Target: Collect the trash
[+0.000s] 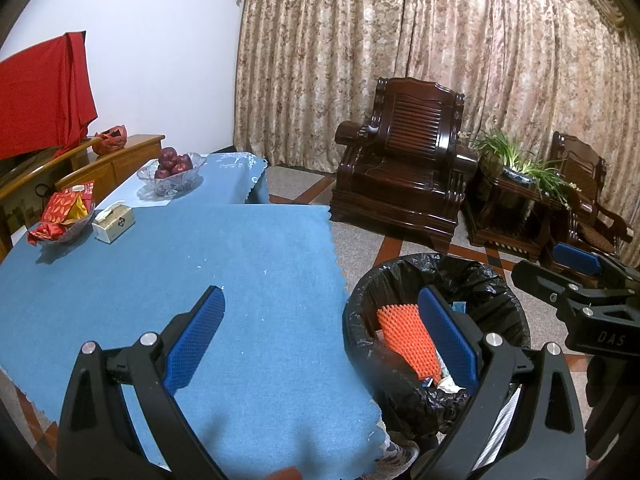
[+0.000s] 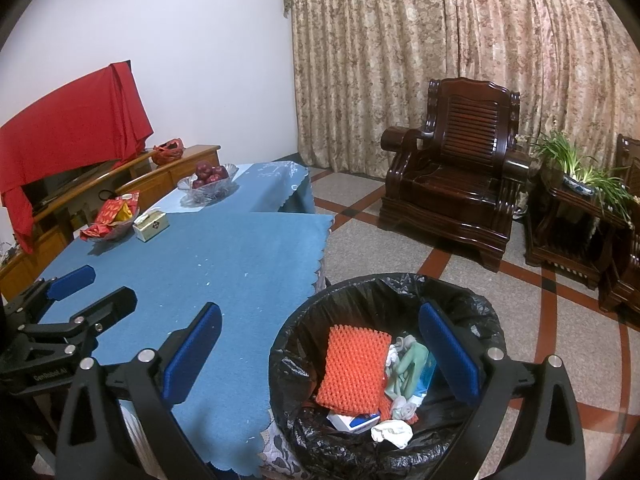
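**Q:** What are your two grippers doing?

**A:** My left gripper (image 1: 320, 332) is spread wide with nothing between its blue pads. One pad hangs over the blue tablecloth (image 1: 160, 272), the other over the mouth of the trash bin (image 1: 508, 280). Neither pad touches anything that I can see.

**Q:** And the right one?

**A:** The same. My right gripper (image 2: 320, 344) is wide apart and empty. Its left finger sits above the table's cloth, its right finger above the far inner side of the bin. From the left wrist view I can also see it off to the right, beyond the bin, with its jaws parted.

**Q:** Where is the trash?

**A:** In the bin, which stands on the floor right against the corner of the table and is lined with a black bag (image 2: 472, 300). On top lies an orange foam net (image 2: 352, 368). Beside it are a pale green crumpled piece (image 2: 408, 368), some white crumpled paper (image 2: 392, 432) and a blue and white box (image 2: 352, 422), partly tucked under the orange net.

**Q:** What sits on the table?

**A:** At the far end there is a glass dish of red wrappers (image 2: 114, 220), a small cream box (image 2: 150, 225) just beside it, and farther back a glass bowl of red fruit (image 2: 208, 184). The near stretch of cloth shows only tiny white specks.
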Tool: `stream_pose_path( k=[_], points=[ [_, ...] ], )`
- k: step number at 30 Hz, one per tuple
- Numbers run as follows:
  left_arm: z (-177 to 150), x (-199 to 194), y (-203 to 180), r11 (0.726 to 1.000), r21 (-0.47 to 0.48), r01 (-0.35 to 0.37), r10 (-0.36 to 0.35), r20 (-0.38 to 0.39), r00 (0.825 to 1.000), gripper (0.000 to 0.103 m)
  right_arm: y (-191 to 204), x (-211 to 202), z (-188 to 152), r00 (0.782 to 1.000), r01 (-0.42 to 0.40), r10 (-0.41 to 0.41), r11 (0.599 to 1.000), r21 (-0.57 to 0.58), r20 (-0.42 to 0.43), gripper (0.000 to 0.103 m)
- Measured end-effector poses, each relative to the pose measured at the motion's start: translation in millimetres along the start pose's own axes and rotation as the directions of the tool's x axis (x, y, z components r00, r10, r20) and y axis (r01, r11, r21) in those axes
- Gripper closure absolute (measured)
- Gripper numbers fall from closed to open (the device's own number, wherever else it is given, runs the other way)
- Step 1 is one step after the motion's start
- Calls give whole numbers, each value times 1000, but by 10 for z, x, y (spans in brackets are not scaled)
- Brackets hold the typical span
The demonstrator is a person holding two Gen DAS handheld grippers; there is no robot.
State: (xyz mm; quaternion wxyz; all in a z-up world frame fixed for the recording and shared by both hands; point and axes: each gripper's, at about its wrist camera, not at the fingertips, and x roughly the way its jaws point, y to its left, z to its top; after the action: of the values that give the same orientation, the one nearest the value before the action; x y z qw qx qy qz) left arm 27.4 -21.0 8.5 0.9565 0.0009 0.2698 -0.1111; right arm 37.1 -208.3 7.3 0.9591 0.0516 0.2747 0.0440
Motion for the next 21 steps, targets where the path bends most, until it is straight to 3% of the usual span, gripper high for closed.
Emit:
stream_pose_path(
  k=[21],
  points=[
    [-65,21,25,1000,0,-3,3,-5,1000,8,20,-4,8,1000,0,0,1000,0,-2,6]
  ],
)
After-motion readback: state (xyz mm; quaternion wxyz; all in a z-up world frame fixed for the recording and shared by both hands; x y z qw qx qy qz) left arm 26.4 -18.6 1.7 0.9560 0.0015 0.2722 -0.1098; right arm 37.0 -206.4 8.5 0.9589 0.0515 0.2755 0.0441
